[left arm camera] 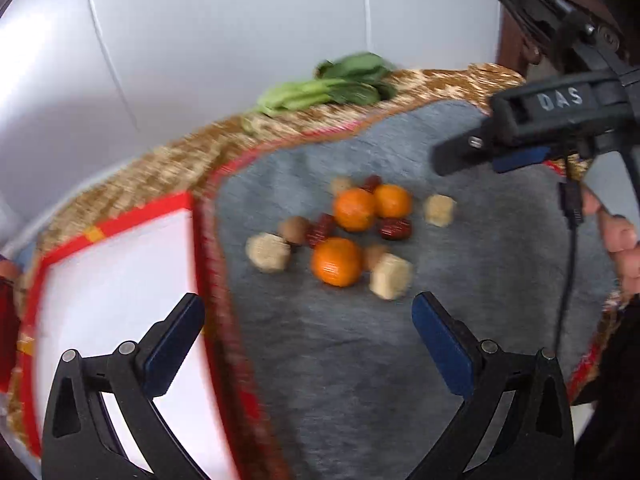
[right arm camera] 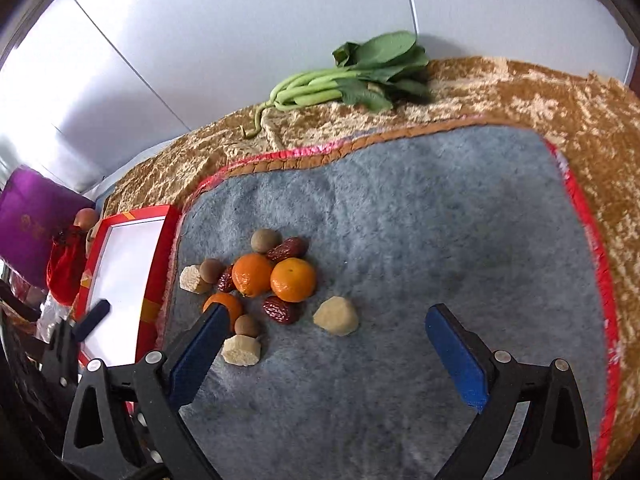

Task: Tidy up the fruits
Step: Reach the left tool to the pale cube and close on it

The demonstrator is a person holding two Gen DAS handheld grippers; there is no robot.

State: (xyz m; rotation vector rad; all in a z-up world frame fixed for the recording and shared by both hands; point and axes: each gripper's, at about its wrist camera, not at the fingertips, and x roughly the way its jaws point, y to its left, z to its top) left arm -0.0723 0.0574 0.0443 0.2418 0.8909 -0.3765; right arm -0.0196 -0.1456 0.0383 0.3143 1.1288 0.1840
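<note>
A pile of fruit lies on the grey mat [left arm camera: 400, 360] [right arm camera: 400, 240]: three oranges [left arm camera: 337, 261] [right arm camera: 293, 279], dark red dates [left arm camera: 395, 228] [right arm camera: 281, 309], brown longans [left arm camera: 293, 230] [right arm camera: 265, 240] and beige chunks [left arm camera: 390, 276] [right arm camera: 336, 315]. A red-rimmed white tray [left arm camera: 116, 280] [right arm camera: 128, 264] lies left of the mat. My left gripper [left arm camera: 308, 312] is open and empty, near the pile and partly over the tray. My right gripper [right arm camera: 328, 320] is open and empty, above the near side of the pile; it also shows at upper right in the left wrist view [left arm camera: 472, 160].
Leafy greens [left arm camera: 332, 88] [right arm camera: 352, 76] lie at the far edge on the golden cloth [left arm camera: 160, 164] [right arm camera: 520, 92]. A purple box [right arm camera: 32, 216] and a red bag [right arm camera: 66, 268] stand left of the tray. A white wall is behind.
</note>
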